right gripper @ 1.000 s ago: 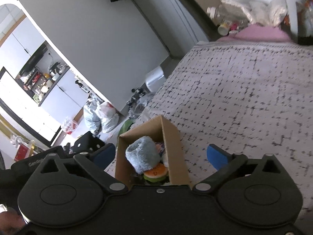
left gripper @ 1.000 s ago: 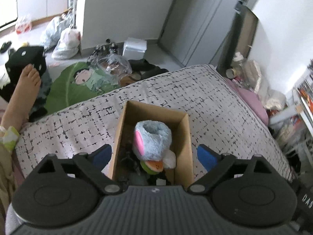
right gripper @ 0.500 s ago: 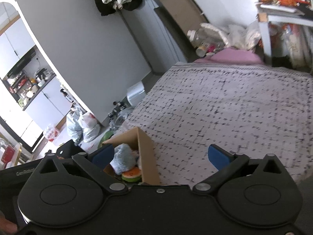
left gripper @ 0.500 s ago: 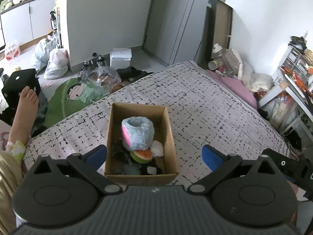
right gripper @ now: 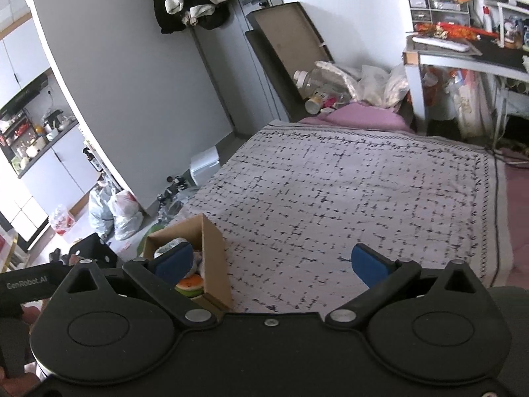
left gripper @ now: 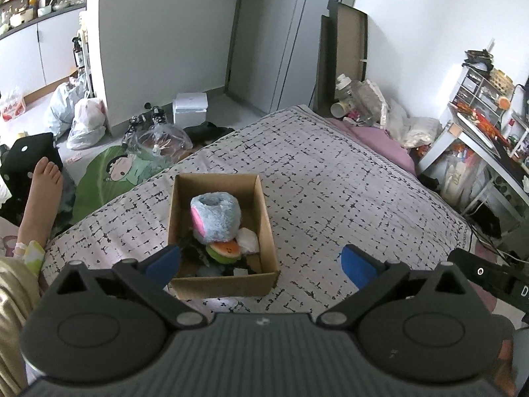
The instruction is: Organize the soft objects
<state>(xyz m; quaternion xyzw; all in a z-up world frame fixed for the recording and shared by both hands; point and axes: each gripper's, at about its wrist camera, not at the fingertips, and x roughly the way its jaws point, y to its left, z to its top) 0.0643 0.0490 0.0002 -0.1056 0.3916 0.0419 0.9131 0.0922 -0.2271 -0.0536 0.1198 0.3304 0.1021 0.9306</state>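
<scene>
An open cardboard box (left gripper: 266,228) stands on the patterned bed cover (left gripper: 330,192). Inside it lie a fluffy blue-grey plush with a pink ear (left gripper: 215,216), an orange and green round plush (left gripper: 223,250), a white soft piece (left gripper: 248,240) and dark items. My left gripper (left gripper: 259,261) is open and empty, raised above and just in front of the box. My right gripper (right gripper: 271,263) is open and empty; the box (right gripper: 215,261) sits at its left finger, with the orange plush (right gripper: 189,284) peeking out.
The bed cover (right gripper: 363,198) stretches to the right. A pink pillow (left gripper: 380,142), bottles and bags lie at the far edge. A cluttered desk (right gripper: 463,53) stands on the right. Plastic bags (left gripper: 82,119), a white box (left gripper: 190,108) and a person's bare foot (left gripper: 41,195) are on the left.
Both grippers have pulled up and back from the box, so it looks smaller and farther. The right gripper has also turned right towards the bed. Both stayed open and empty.
</scene>
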